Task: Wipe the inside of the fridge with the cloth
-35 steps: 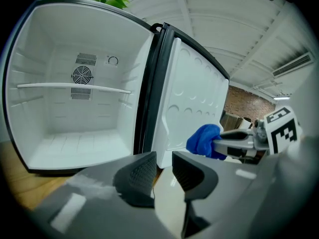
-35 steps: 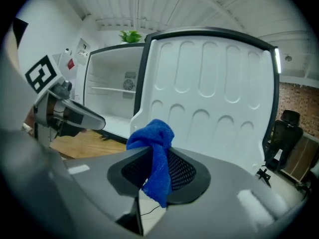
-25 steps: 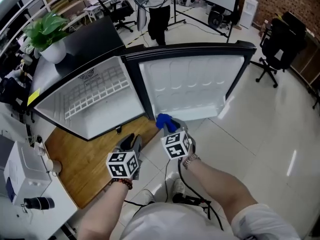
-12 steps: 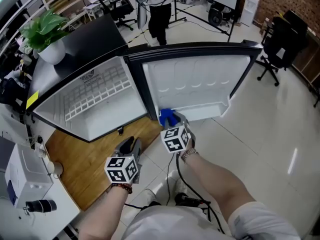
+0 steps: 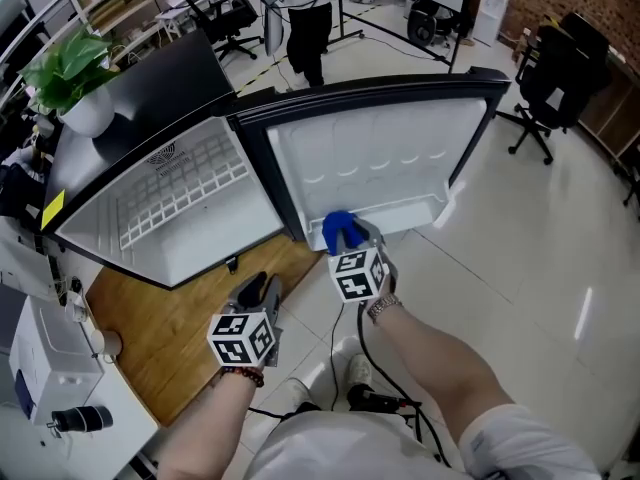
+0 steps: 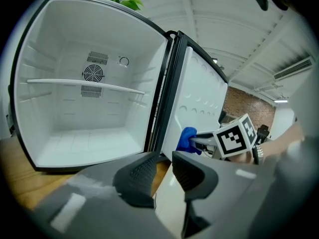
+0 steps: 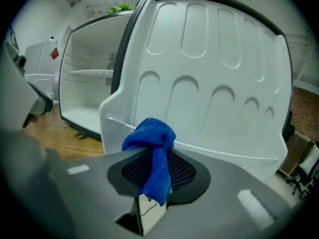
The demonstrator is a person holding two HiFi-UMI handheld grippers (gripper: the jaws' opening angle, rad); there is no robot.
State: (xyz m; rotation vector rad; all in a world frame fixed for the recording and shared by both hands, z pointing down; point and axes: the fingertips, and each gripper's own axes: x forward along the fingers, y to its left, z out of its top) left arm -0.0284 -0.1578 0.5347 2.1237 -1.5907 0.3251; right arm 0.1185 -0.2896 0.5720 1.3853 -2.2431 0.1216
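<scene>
the right claw is clenched on a crumpled blue terry cloth. in the right gripper view the cloth is pinched between the two dark mesh-faced pads. a bunched knot of it sticks out above them and a loose tail hangs down below.

the cloth sits up against the inside of the open white moulded door. it is at the door's lower corner on the hinge side, right by the thin white wire rail of the bottom door shelf. i cannot tell whether the cloth actually presses on the plastic.

the small black fridge stands on a wooden board with its white plastic compartment wide open. inside it there is one thin white shelf across the middle and a round fan grille on the back wall. a green potted plant sits on the fridge's top, near its far left corner.

the left claw is released, with its two dark ribbed pads a small way apart and nothing between them. it hangs over the near edge of the wooden board, in front of the open compartment and to the left of the right claw, apart from the fridge. in the left gripper view the claw points at the hinge edge of the compartment. the cloth and the marker cube of the right claw show just past it, beside the door.
</scene>
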